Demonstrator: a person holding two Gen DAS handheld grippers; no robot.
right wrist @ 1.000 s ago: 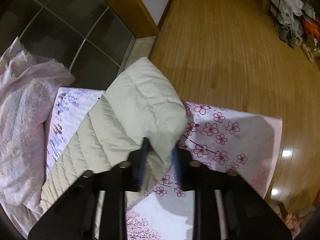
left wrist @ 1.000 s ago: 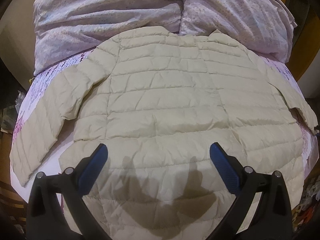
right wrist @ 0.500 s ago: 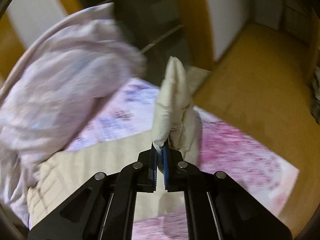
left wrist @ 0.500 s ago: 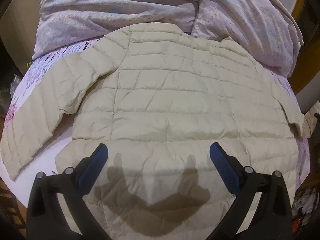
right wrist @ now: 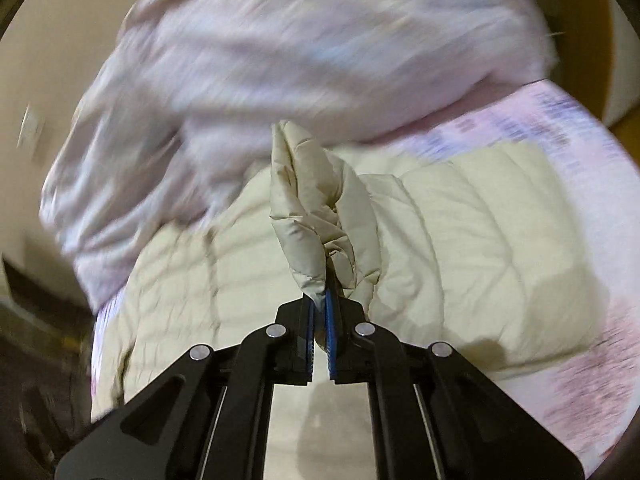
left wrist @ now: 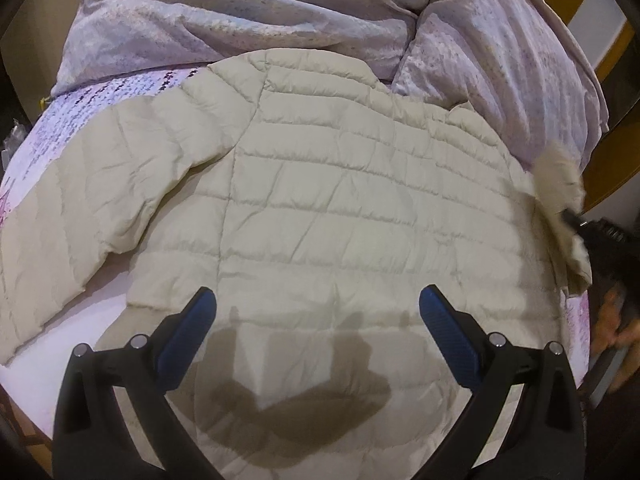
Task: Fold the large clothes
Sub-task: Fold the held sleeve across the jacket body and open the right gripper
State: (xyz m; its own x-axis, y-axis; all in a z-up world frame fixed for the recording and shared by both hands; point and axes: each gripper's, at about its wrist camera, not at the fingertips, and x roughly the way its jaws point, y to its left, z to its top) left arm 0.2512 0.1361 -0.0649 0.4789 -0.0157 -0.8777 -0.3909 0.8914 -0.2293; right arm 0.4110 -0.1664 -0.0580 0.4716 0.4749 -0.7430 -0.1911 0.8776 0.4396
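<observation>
A cream quilted puffer jacket [left wrist: 340,200] lies spread flat on the bed, back up, one sleeve [left wrist: 88,184] stretched out to the left. My left gripper [left wrist: 316,320] hovers open above the jacket's lower part, nothing between its blue pads. In the right wrist view my right gripper [right wrist: 320,312] is shut on the cuff of the other sleeve [right wrist: 316,208], which stands lifted above the jacket body [right wrist: 460,240]. That lifted sleeve [left wrist: 558,184] and the right gripper [left wrist: 576,220] show blurred at the right edge of the left wrist view.
A bunched lilac duvet [left wrist: 280,12] fills the far side of the bed, touching the jacket's collar. The pink flowered sheet [right wrist: 580,320] shows around the jacket. A person's hand [left wrist: 616,324] is at the right edge. Wooden frame and wall lie beyond.
My right gripper closed on the sleeve cuff, lifted it and swung it round from the bed's edge over the jacket body. The left gripper drifted a little, staying open.
</observation>
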